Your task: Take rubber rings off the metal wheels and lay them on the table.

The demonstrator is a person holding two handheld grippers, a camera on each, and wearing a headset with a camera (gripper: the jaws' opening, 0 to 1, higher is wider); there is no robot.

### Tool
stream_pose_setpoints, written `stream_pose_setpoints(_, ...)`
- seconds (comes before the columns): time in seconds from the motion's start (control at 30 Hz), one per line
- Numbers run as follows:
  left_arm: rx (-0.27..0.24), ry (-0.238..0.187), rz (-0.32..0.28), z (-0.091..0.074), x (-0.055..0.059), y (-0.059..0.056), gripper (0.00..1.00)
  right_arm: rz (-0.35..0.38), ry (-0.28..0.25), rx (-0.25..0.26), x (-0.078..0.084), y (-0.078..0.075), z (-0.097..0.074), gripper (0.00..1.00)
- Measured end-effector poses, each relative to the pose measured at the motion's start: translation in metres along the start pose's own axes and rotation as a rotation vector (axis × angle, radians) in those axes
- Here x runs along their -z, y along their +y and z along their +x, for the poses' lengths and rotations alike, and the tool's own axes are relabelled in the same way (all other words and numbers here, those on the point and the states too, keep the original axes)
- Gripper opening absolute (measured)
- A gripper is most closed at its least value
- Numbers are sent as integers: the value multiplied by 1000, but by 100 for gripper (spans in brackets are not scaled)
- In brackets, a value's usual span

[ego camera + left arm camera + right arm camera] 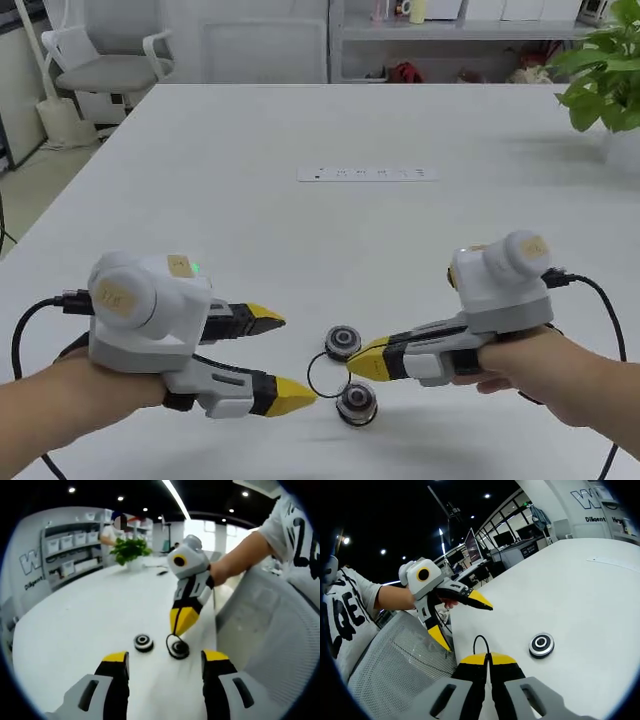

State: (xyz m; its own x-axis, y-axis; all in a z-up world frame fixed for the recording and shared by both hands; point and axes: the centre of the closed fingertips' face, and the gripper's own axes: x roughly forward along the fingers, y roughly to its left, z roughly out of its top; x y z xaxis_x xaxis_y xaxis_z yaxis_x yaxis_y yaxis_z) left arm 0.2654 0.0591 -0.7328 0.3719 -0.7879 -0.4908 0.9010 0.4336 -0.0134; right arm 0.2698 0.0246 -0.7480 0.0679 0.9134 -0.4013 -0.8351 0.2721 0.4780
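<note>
While pinched, the black rubber ring (480,636) loops thinly.

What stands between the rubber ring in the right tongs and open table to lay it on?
Nothing visible does. The right tongs pinch the rubber ring; bare table lies just beyond. The far metal wheel and near metal wheel flank it, and the open left tongs face it.

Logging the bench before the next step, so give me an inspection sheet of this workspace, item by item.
Surface: white table, no spills seen.
Job's things: far wheel, near wheel, rubber ring looping between them.
Clutter: power strip.
Grippers: left gripper jaws open; right gripper shut on the rubber ring.
Cables: left cable, right cable.
Surroundings: plant, chair, shelves.
</note>
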Motion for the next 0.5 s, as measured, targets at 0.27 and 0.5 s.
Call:
stream_pose_setpoints(0.27, -37, -1, -17, -14, 10, 9, 64, -11, 14, -12, -6, 1, 14, 0)
stream_pose_setpoints(0.5, -64, 8, -38, -25, 21, 16, 67, -8, 26, -14, -7, -1, 27, 0)
